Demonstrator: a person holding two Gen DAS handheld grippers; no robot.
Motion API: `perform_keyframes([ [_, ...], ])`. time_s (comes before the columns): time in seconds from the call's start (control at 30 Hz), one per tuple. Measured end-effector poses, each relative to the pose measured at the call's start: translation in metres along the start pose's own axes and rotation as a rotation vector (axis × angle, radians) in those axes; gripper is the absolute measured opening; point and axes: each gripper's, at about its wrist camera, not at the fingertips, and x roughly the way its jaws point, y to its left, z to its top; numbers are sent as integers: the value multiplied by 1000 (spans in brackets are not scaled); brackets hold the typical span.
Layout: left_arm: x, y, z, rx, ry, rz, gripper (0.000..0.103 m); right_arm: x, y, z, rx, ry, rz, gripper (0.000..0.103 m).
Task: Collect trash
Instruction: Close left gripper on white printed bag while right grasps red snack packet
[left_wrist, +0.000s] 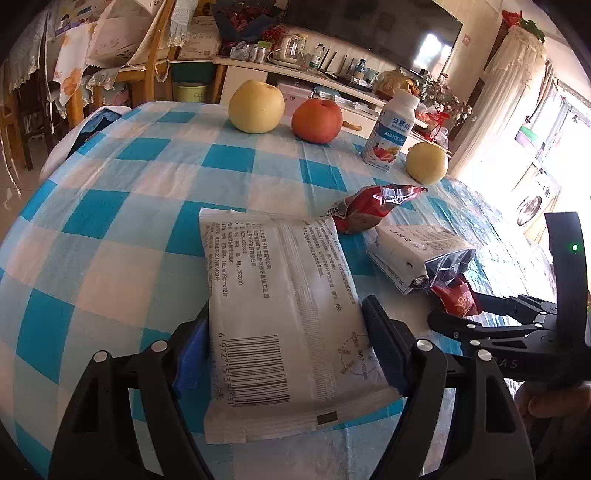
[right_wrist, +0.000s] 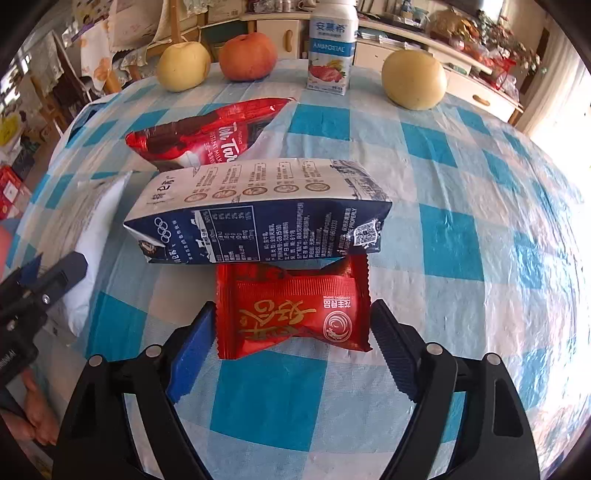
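While left gripper (left_wrist: 286, 354) clamps white packet (left_wrist: 280, 314) across short width, right gripper (right_wrist: 291, 332) sits unclenched astride red wrapper (right_wrist: 295, 314); pads just beside wrapper ends, long axis spanning jaws, carton (right_wrist: 258, 210) touching beyond.

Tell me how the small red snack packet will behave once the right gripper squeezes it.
The red snack packet looks puffy and creased, so it will probably crumple. Its glossy film may slip. It seems light, though its far edge lies tucked against the milk carton, which might shift.
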Motion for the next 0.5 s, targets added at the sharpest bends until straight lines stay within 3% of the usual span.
perform_keyframes([
  [0.13, -5, 10, 2, -20, -14, 3, 78, -2, 1, -2, -13, -23, 10, 73],
  [0.3, -12, 20, 3, -39, -26, 4, 78, -7, 7, -6, -38, -40, -13, 71],
  [0.4, -15, 24, 3, -45, -30, -1, 78, -11, 9, -8, -38, -52, -31, 65],
  [0.5, -19, 27, 3, -45, -37, -2, 78, -12, 7, -11, -14, -40, -8, 63],
])
